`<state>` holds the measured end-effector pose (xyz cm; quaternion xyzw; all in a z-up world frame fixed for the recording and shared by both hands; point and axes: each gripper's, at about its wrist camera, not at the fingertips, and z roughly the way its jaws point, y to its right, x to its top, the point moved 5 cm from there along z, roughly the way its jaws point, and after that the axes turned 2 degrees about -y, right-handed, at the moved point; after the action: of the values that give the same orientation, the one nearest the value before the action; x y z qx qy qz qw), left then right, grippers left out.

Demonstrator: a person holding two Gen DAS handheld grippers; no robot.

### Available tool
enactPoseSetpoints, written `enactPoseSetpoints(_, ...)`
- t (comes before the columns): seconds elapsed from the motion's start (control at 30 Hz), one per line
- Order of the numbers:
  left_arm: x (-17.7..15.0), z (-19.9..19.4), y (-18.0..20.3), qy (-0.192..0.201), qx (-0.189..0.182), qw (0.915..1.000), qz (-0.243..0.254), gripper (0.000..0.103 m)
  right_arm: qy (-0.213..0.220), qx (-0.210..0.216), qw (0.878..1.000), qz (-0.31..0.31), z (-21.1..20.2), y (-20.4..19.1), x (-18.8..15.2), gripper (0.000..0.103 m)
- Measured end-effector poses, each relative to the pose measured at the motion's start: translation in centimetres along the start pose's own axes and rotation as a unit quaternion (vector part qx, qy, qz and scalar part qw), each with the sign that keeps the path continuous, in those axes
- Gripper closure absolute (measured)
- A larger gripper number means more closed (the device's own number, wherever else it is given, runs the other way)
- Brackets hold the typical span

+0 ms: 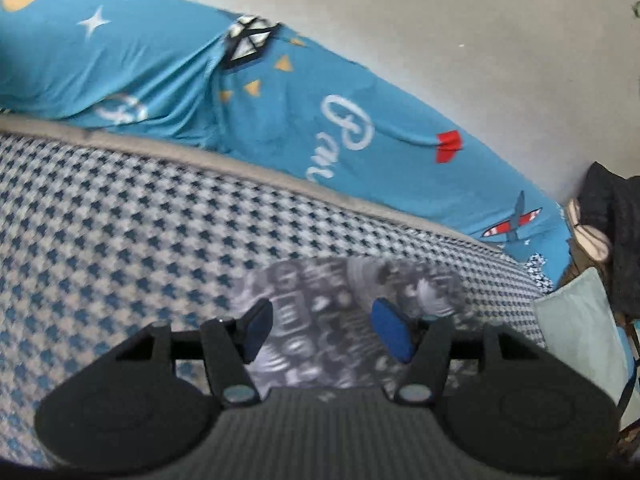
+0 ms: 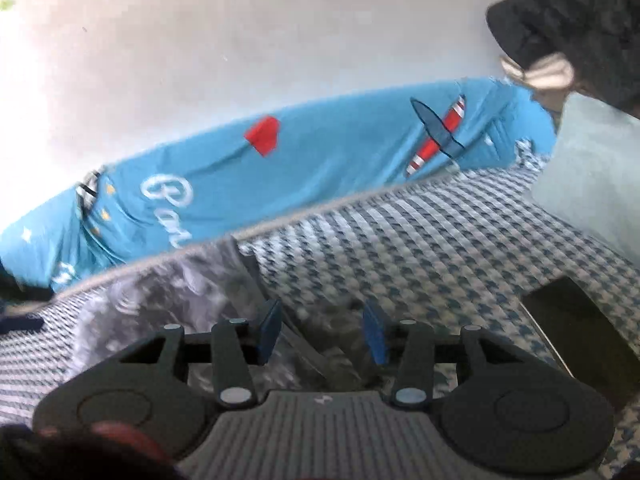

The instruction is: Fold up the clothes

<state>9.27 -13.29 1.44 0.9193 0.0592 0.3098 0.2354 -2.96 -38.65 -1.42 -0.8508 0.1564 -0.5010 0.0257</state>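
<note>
A grey patterned garment [image 1: 340, 312] lies on a blue-and-white houndstooth bed cover [image 1: 120, 240]. In the left wrist view it sits right under and between my left gripper [image 1: 326, 330], whose blue pads [image 1: 390, 330] stand wide apart with nothing pinched. In the right wrist view the same grey garment [image 2: 168, 304] spreads to the left and under my right gripper [image 2: 322, 330]. That gripper is open too, its pads [image 2: 270, 330] hovering over a folded edge of the cloth. Both views are blurred.
A bright blue sheet [image 1: 280, 120] with white lettering, a red heart and a plane print runs along the far side by a pale wall [image 2: 240, 40]. A dark knitted item [image 2: 580, 20] and a pale pillow [image 2: 592, 184] sit at the right, with a dark flat object [image 2: 580, 336] nearer.
</note>
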Motion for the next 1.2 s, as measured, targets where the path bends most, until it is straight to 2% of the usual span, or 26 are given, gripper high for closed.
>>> enactPoseSetpoints(0.23,-2.3,1.4,-3.1,-0.017,-0.006,0.9990,-0.040,0.045,0.017,0.080,0.995,-0.061,0.2,-3.9,0.2,0.059)
enactPoseSetpoints(0.33,-2.7,2.0,-3.6,-0.020,-0.005,0.9987,-0.046,0.045,0.015,0.099,0.992,-0.080,1.1,-5.2,0.1,0.059)
enactPoseSetpoints(0.47,-3.2,2.9,-3.6,-0.026,0.000,0.9983,-0.053,0.036,0.006,0.119,0.989,-0.091,2.5,-6.3,0.3,0.059)
enactPoseSetpoints(0.73,-3.2,3.5,-2.7,-0.021,0.009,0.9990,-0.039,0.036,-0.001,0.173,0.984,-0.030,4.4,-7.0,2.9,0.059)
enactPoseSetpoints(0.83,-3.1,3.6,-2.6,-0.019,0.014,0.9991,-0.035,0.036,-0.021,0.194,0.981,-0.005,5.9,-7.3,3.4,0.059)
enactPoseSetpoints(1.0,-3.0,3.7,-2.7,-0.022,0.017,0.9990,-0.034,0.033,-0.069,0.188,0.979,0.030,9.6,-6.9,2.7,0.059)
enactPoseSetpoints(1.1,-2.9,3.9,-2.9,-0.024,0.020,0.9990,-0.033,0.029,-0.078,0.158,0.983,0.045,11.5,-6.0,2.3,0.060)
enactPoseSetpoints(1.2,-2.9,4.1,-3.0,-0.024,0.025,0.9990,-0.028,0.024,-0.086,0.127,0.986,0.065,13.1,-4.8,1.9,0.066)
